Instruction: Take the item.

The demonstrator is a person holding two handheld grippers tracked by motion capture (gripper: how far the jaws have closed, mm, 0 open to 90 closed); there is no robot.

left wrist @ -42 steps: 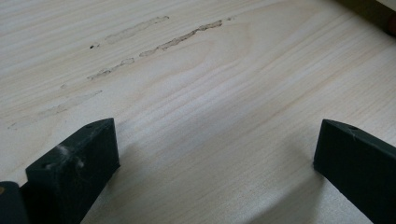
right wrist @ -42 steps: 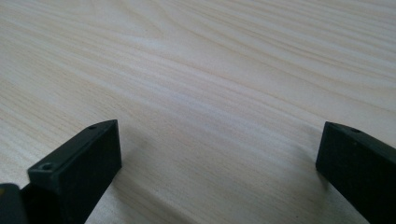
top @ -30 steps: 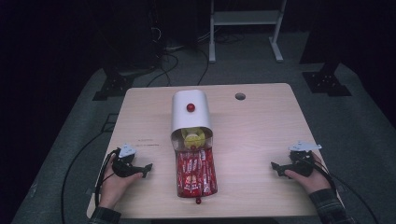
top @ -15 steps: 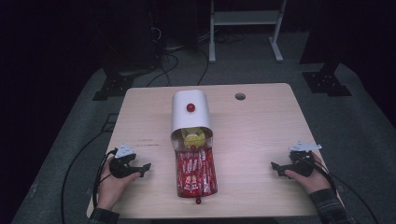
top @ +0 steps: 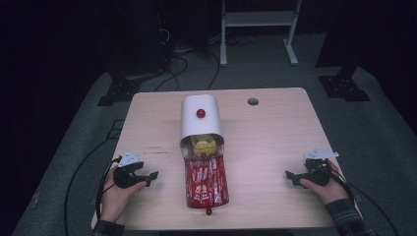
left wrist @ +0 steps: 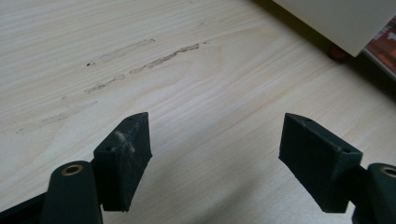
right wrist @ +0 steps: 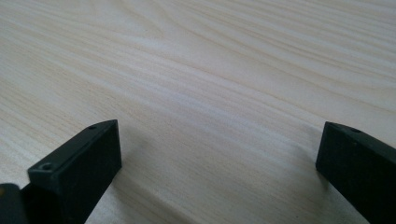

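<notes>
The left gripper (top: 150, 175) rests near the table's left front corner, held low in the person's left hand (top: 115, 189), its jaws pointing toward the middle of the table. The jaws stand apart with nothing between them, only bare wood (they have just been closing a little, and the gap is still wide). In the left gripper view the pale wood ahead of the jaws carries a few faint scuff streaks (left wrist: 140, 58), and the corner of the white cover and a bit of red packaging sit at the upper right edge.

The right gripper (top: 291, 175) lies near the right front corner in the right hand (top: 327, 184), a plaid sleeve (top: 346, 216) behind it. Its jaws are spread wide over bare table, gripping nothing.

Between the two, well apart from both, is a white bread-box-like container (top: 200, 120) with a rounded top and a red knob (top: 200, 113). Its open end faces the person, with a yellow item (top: 203, 146) just inside. A clear tray of red snack packets (top: 205, 182) stretches out from the opening toward the front edge, a small red knob (top: 208, 212) at its near end.

The wooden table (top: 275, 132) has a round cable hole (top: 253, 102) toward its far right.
</notes>
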